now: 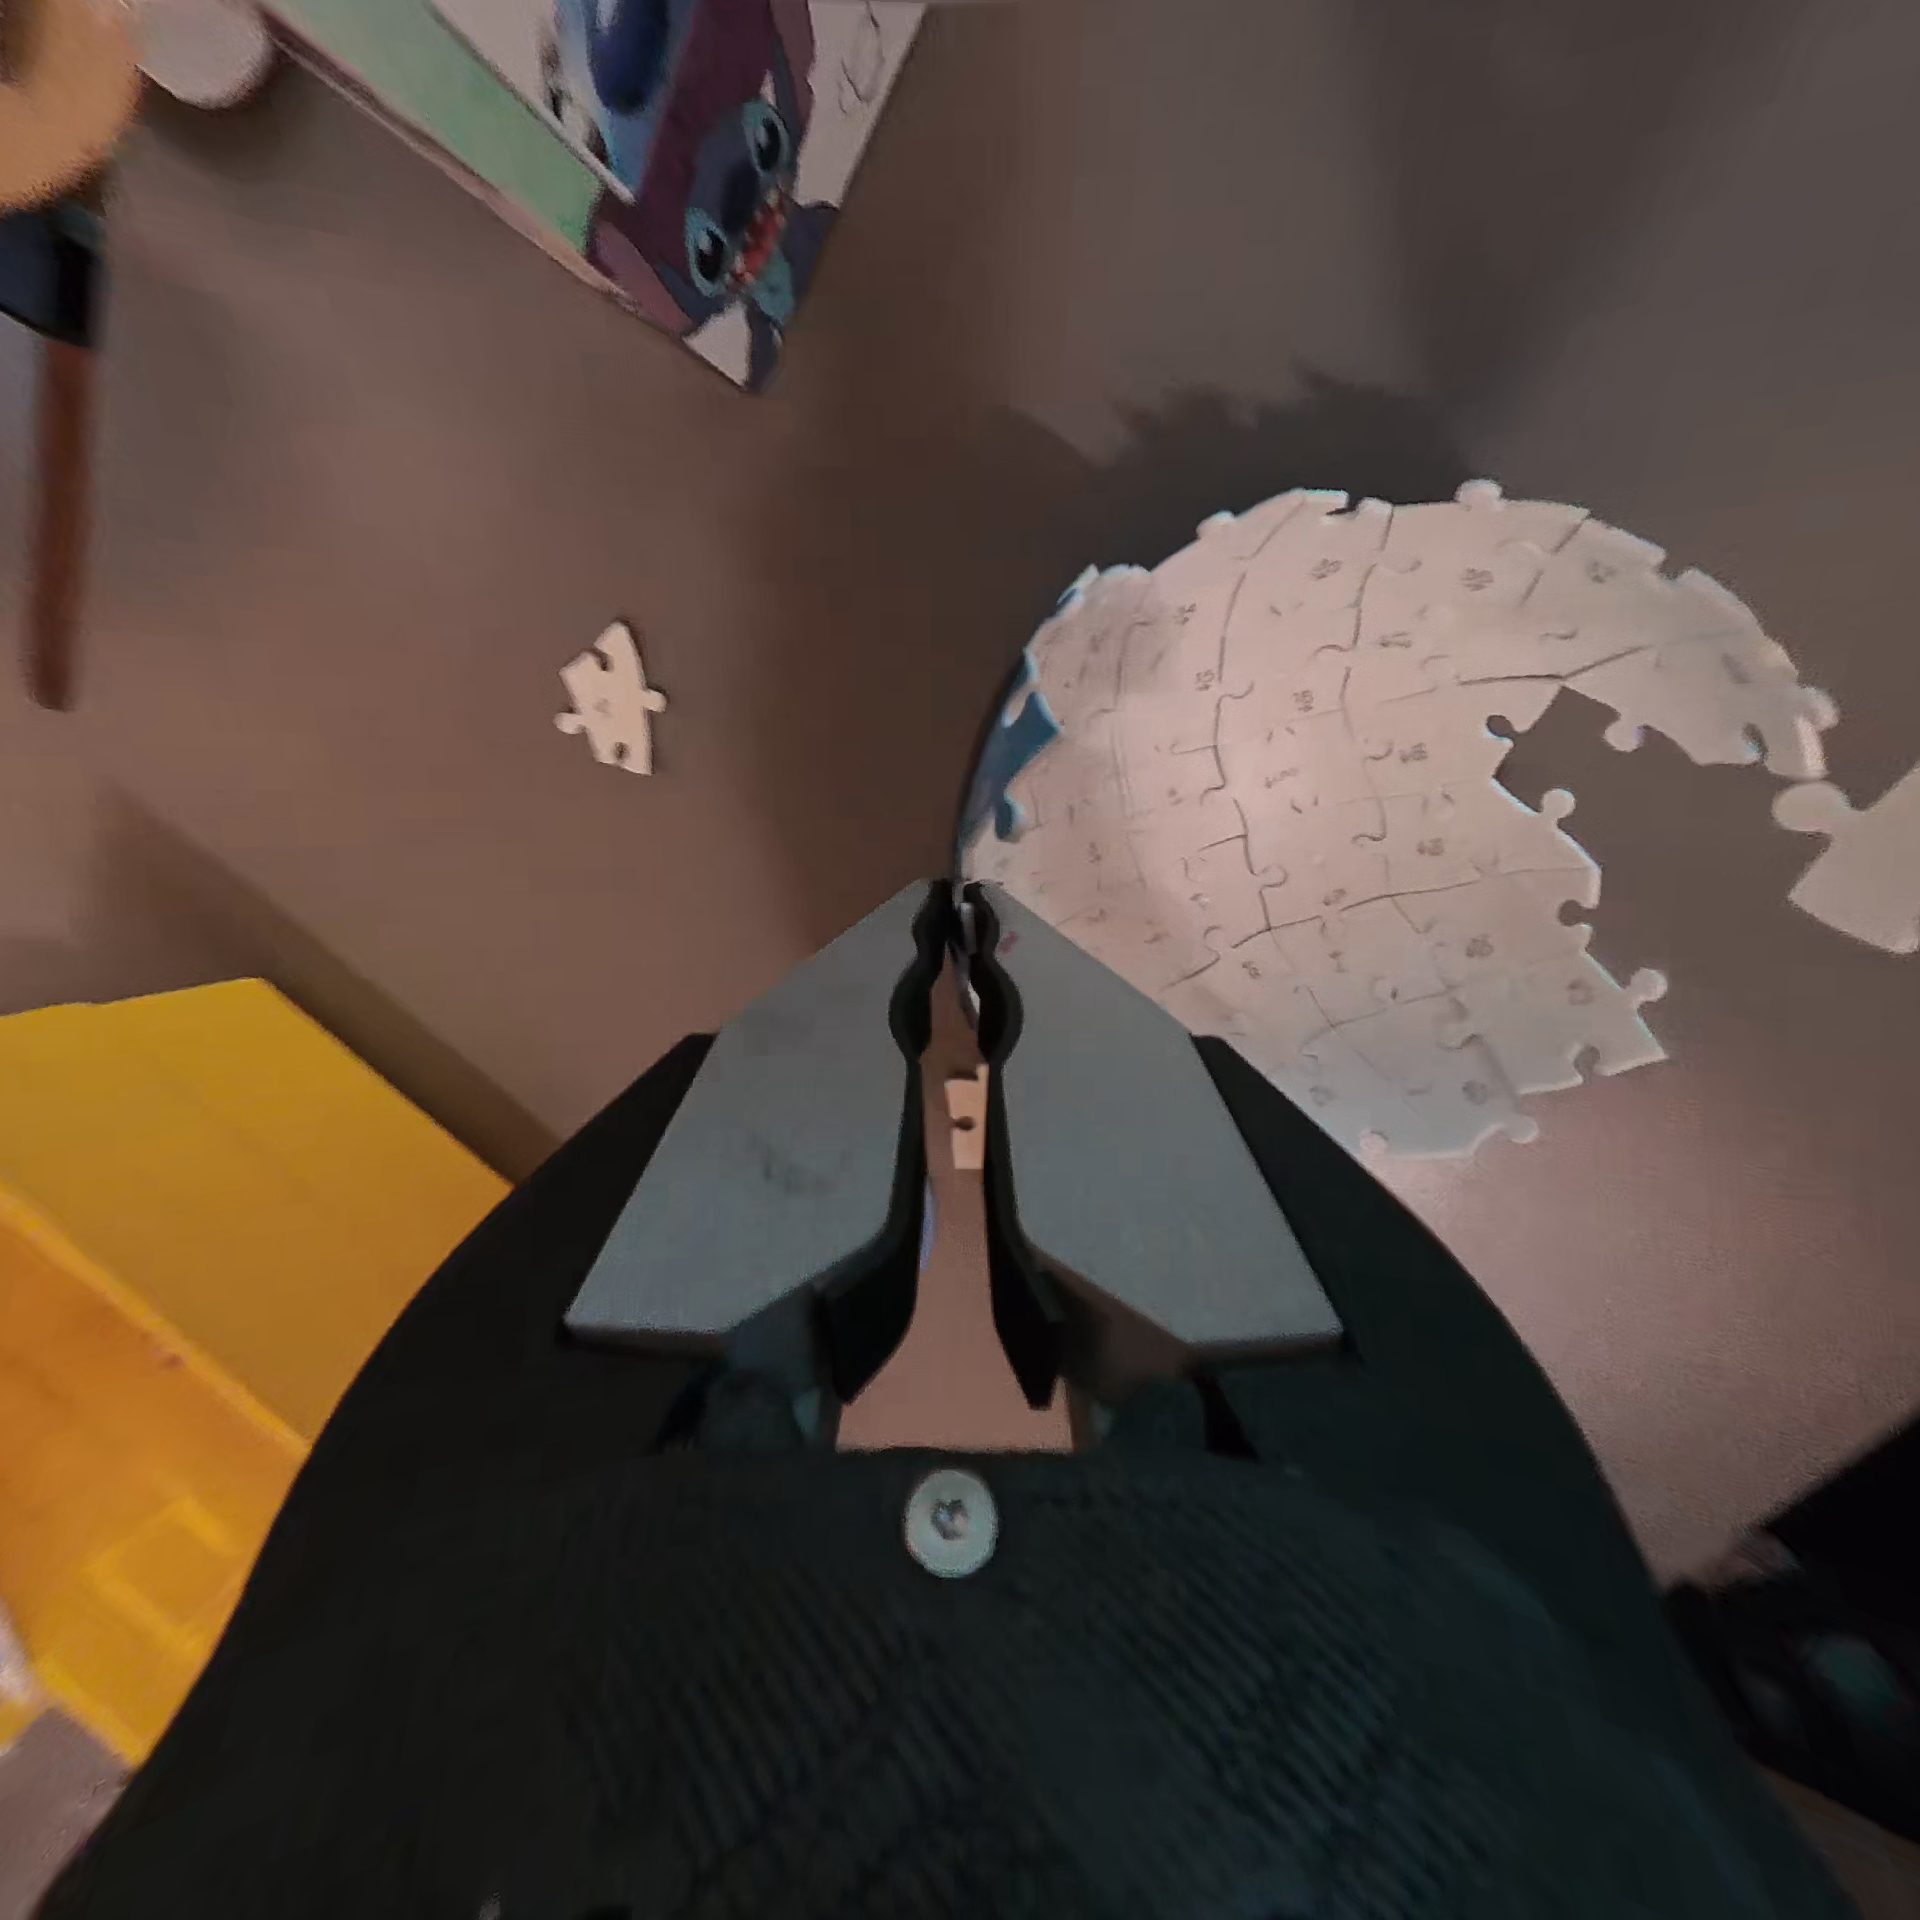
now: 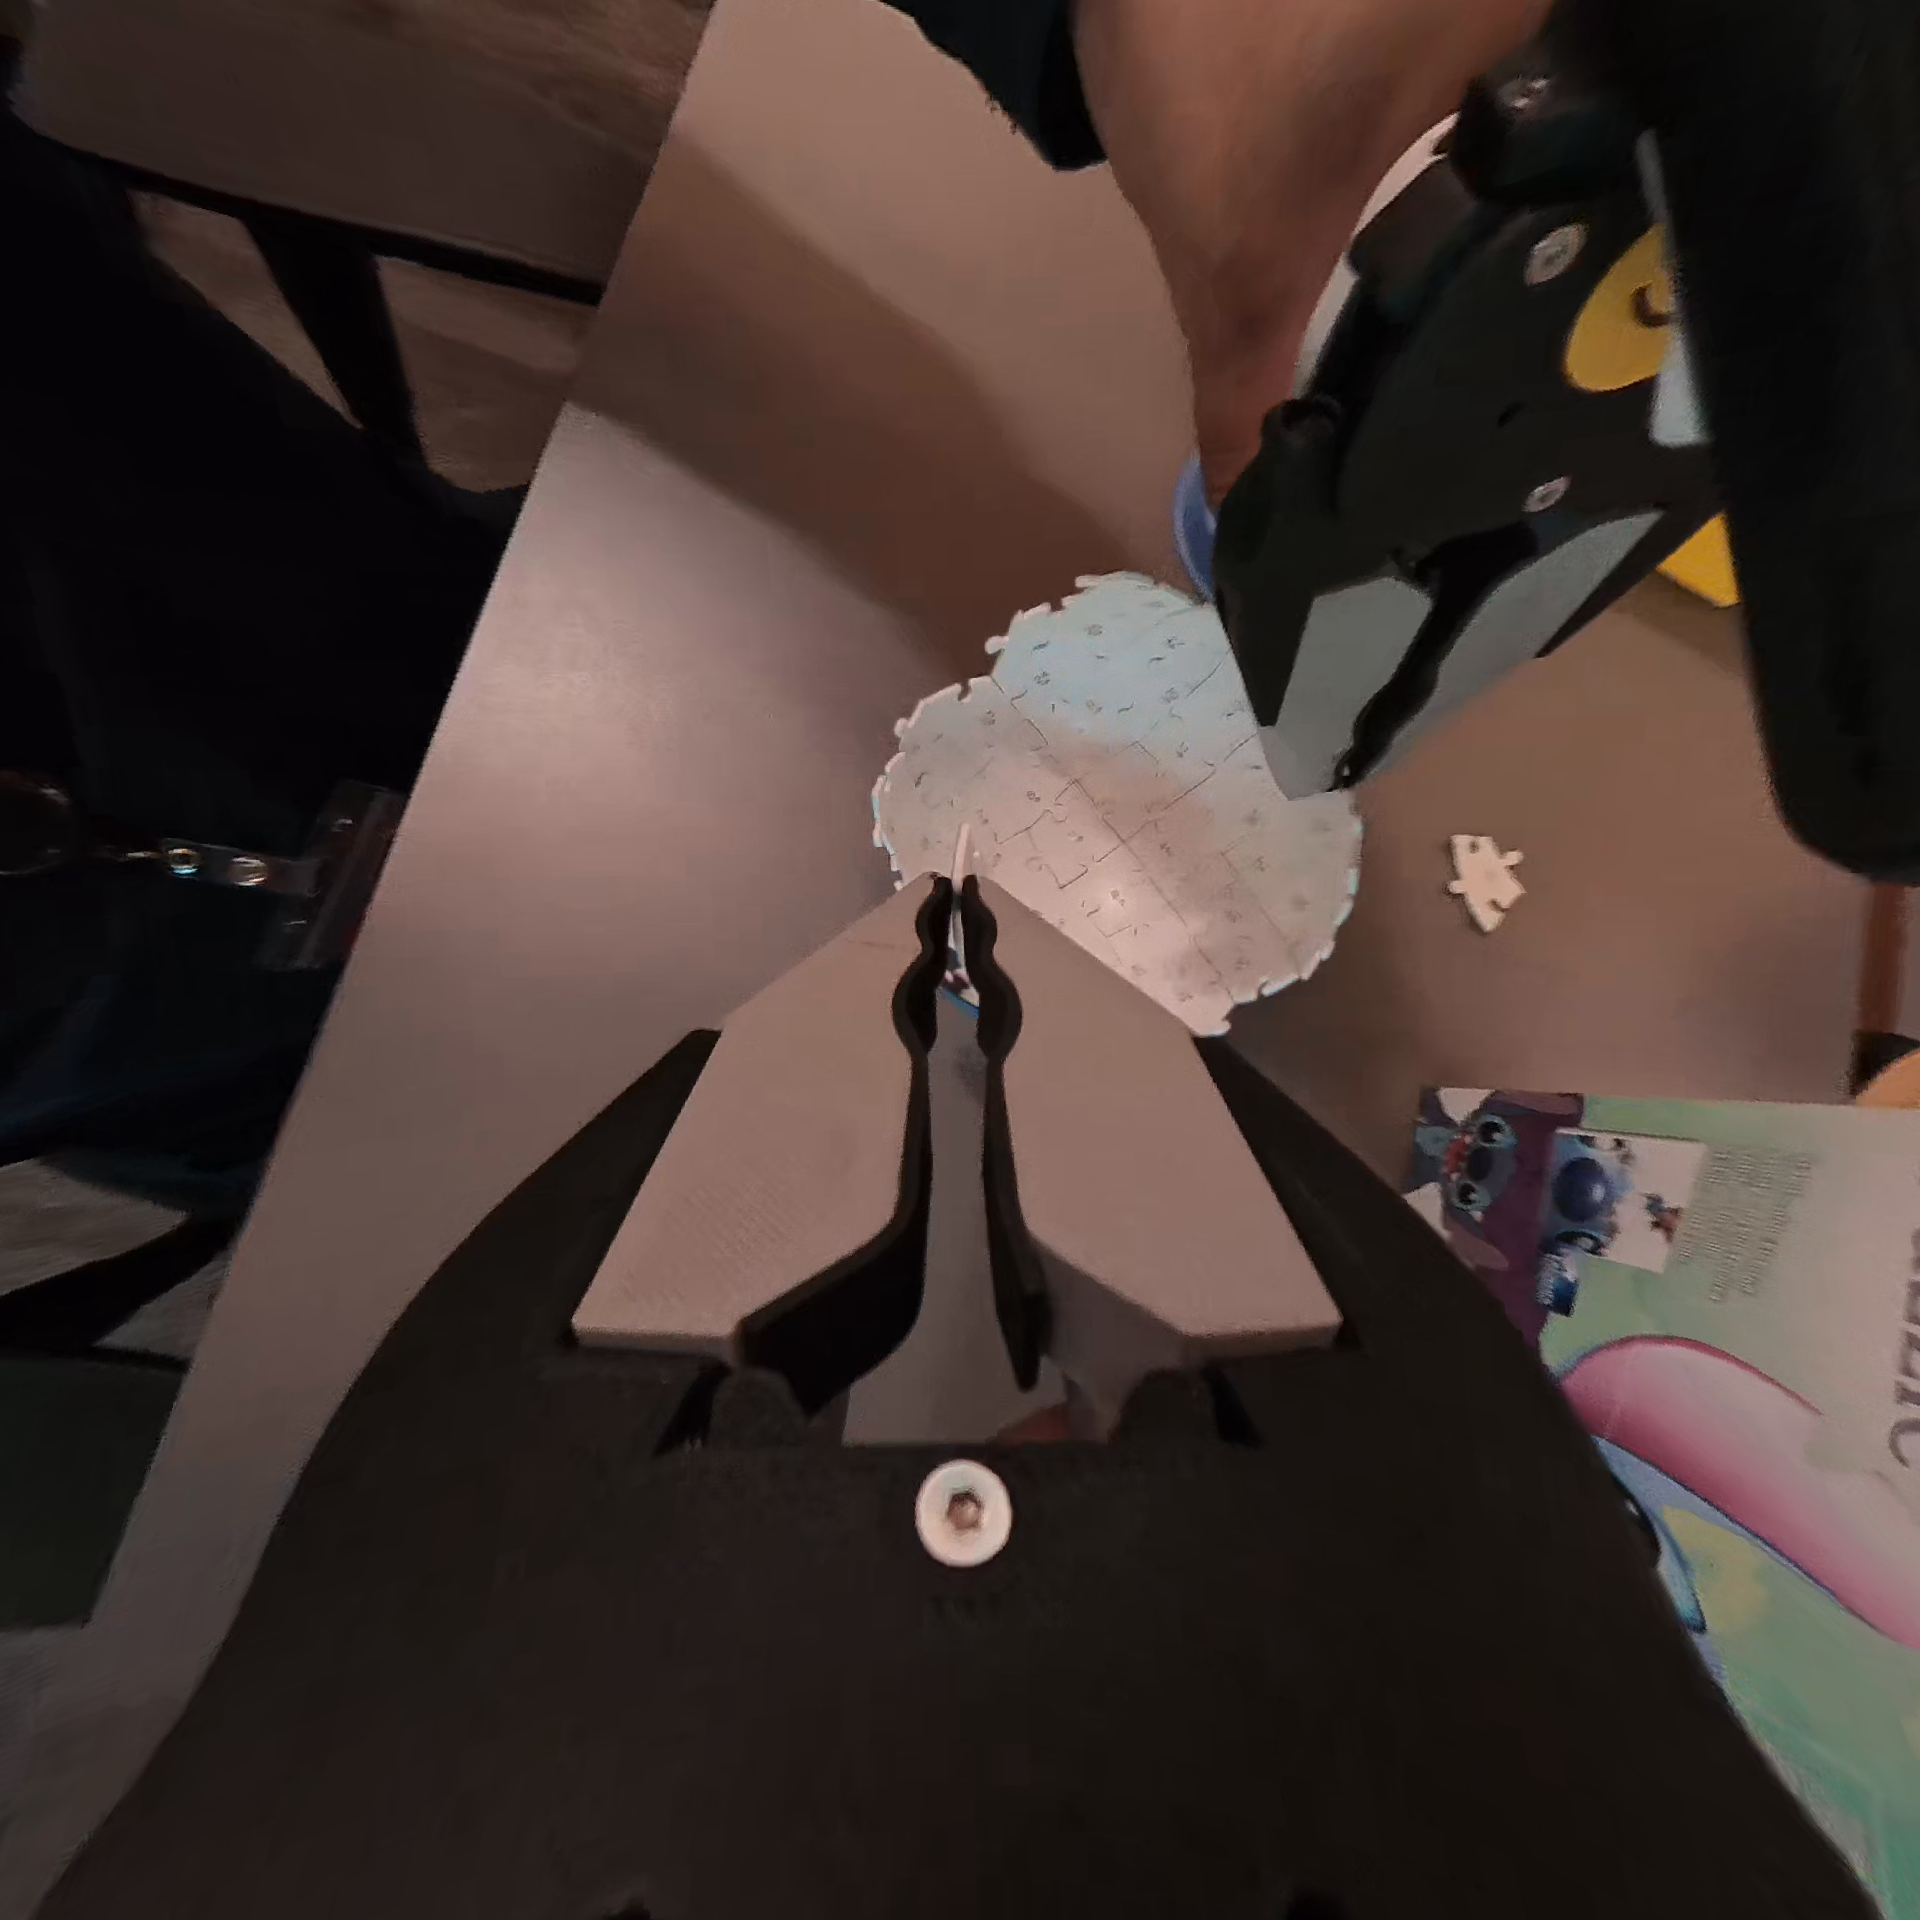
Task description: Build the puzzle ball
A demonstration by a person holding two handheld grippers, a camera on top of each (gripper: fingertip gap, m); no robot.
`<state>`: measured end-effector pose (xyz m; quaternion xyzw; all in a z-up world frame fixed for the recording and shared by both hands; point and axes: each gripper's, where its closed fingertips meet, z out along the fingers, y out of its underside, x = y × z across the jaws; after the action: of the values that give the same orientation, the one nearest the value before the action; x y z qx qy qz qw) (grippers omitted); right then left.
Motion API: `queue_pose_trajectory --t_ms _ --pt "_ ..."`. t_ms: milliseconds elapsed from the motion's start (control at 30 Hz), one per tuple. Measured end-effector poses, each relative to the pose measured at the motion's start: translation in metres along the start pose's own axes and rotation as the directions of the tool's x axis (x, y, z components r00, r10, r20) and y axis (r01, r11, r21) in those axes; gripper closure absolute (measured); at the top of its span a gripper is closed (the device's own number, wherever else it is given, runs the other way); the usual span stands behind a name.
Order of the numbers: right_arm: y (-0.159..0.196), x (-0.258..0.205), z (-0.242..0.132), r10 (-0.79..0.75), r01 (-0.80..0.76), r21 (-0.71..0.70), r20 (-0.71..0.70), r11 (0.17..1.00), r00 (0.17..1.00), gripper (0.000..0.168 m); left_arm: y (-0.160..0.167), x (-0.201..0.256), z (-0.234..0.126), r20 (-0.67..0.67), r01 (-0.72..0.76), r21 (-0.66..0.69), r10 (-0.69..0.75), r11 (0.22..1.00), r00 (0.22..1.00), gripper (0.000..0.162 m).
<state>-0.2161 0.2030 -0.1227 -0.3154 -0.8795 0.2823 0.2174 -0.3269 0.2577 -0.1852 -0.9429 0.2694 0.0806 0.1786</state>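
Note:
The partly built puzzle ball [image 1: 1299, 831] is a curved shell of joined pieces with its white numbered inner side facing me. My left gripper [image 1: 958, 891] is shut on the shell's left rim. The right wrist view shows it [image 2: 1345, 774] pinching the shell [image 2: 1122, 810] from the upper right. My right gripper [image 2: 956, 883] is shut on a single puzzle piece [image 2: 963, 857], seen edge-on just in front of the shell. That piece [image 1: 1860, 862] shows at the right edge of the left wrist view, near a gap in the shell's rim. A loose white piece [image 1: 613, 701] lies on the table [image 1: 416, 520].
The puzzle's printed box [image 1: 665, 177] lies at the back of the table and shows again in the right wrist view [image 2: 1714, 1351]. A yellow box [image 1: 156, 1195] stands at the left. The loose piece [image 2: 1486, 878] lies right of the shell. The table edge [image 2: 468, 727] runs along the left.

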Motion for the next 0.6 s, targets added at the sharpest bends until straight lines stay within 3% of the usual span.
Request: queue_pose_trajectory --t_ms 267,367,600 --pt "0.02 -0.011 0.015 -0.088 0.09 -0.005 -0.281 0.996 0.956 0.168 -0.021 0.003 -0.021 0.35 -0.201 0.109 0.152 0.973 0.924 0.161" --pt "0.026 -0.018 0.024 -0.104 0.101 -0.025 -0.298 0.995 0.949 0.168 -0.026 0.004 -0.026 0.462 -0.285 0.099 0.209 0.953 0.862 0.161" --pt "0.028 -0.023 0.034 -0.149 0.168 0.023 -0.363 0.985 0.92 0.168 -0.037 0.02 -0.036 0.545 -0.366 0.148 0.233 0.919 0.805 0.161"
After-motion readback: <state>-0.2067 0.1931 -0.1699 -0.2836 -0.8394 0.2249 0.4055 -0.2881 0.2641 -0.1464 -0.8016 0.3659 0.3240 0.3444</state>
